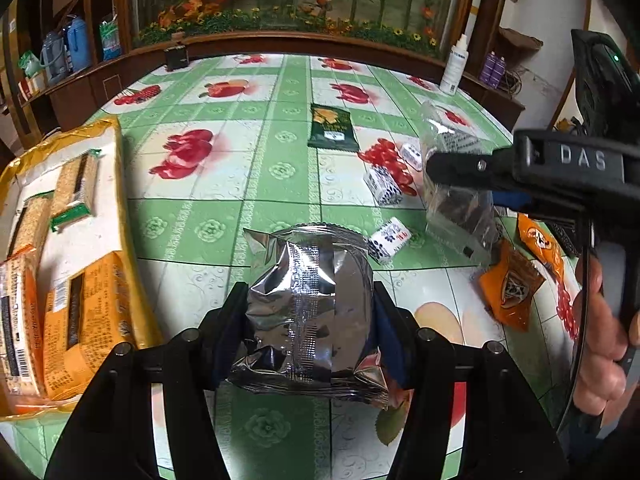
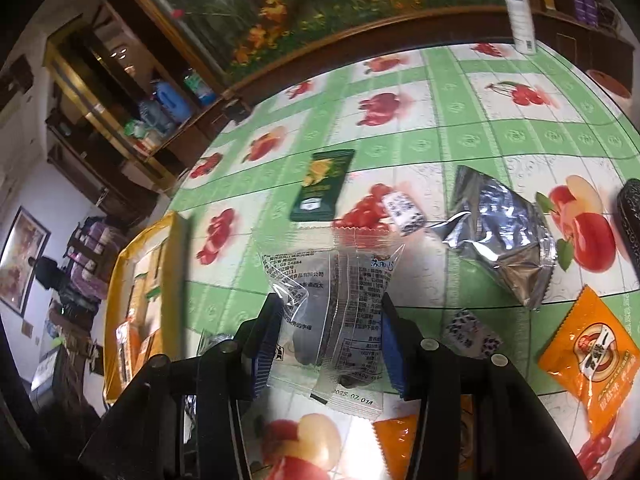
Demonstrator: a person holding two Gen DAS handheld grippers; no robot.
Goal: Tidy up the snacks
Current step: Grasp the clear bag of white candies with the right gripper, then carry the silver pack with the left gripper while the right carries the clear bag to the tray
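Note:
My left gripper [image 1: 310, 312] is shut on a silver foil snack packet [image 1: 310, 300], held low over the table; the packet also shows in the right wrist view [image 2: 504, 240]. My right gripper [image 2: 328, 320] is shut on a clear plastic snack packet [image 2: 340, 300] with dark contents, lifted above the table; it also shows in the left wrist view [image 1: 456, 184]. A yellow tray [image 1: 100, 208] at the left holds several snack bars and orange packets. A dark green packet [image 1: 331, 126] lies mid-table. Small blue-white candies [image 1: 382, 186] and orange packets [image 1: 508, 284] lie at the right.
The table has a green-and-fruit-patterned cloth [image 1: 240, 184]. A white spray bottle [image 1: 454, 68] stands at the far right edge, a small dark box [image 1: 176, 56] at the far edge. Wooden shelving and a floral panel lie behind.

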